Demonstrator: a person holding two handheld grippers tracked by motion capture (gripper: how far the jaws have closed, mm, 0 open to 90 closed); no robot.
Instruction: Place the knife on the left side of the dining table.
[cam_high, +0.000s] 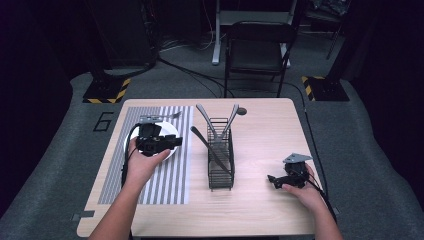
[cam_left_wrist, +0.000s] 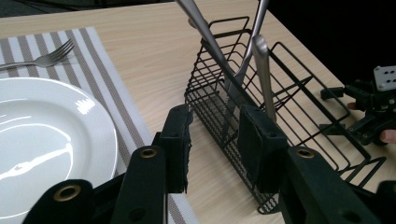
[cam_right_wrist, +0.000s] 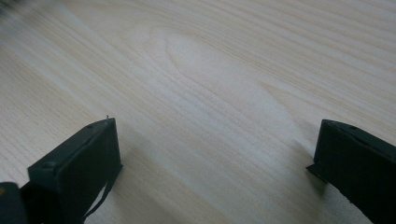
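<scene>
My left gripper (cam_high: 178, 142) hovers over a white plate (cam_high: 170, 152) on a striped placemat (cam_high: 175, 180), its jaws pointing right toward a black wire basket (cam_high: 220, 176). In the left gripper view the gripper (cam_left_wrist: 217, 149) is open with nothing between its pads, the plate (cam_left_wrist: 46, 126) at left and the basket (cam_left_wrist: 210, 88) beyond. Metal utensil handles (cam_high: 206, 119) lean out of the basket. A fork (cam_high: 162, 117) lies on the mat behind the plate. My right gripper (cam_high: 272, 180) rests near the table's right side, open over bare wood (cam_right_wrist: 215, 163).
The wooden table (cam_high: 265, 130) has bare surface between the basket and the right gripper, and along the front edge. A black chair (cam_high: 257, 50) stands beyond the far edge. The right gripper (cam_left_wrist: 369, 107) sits past the basket in the left gripper view.
</scene>
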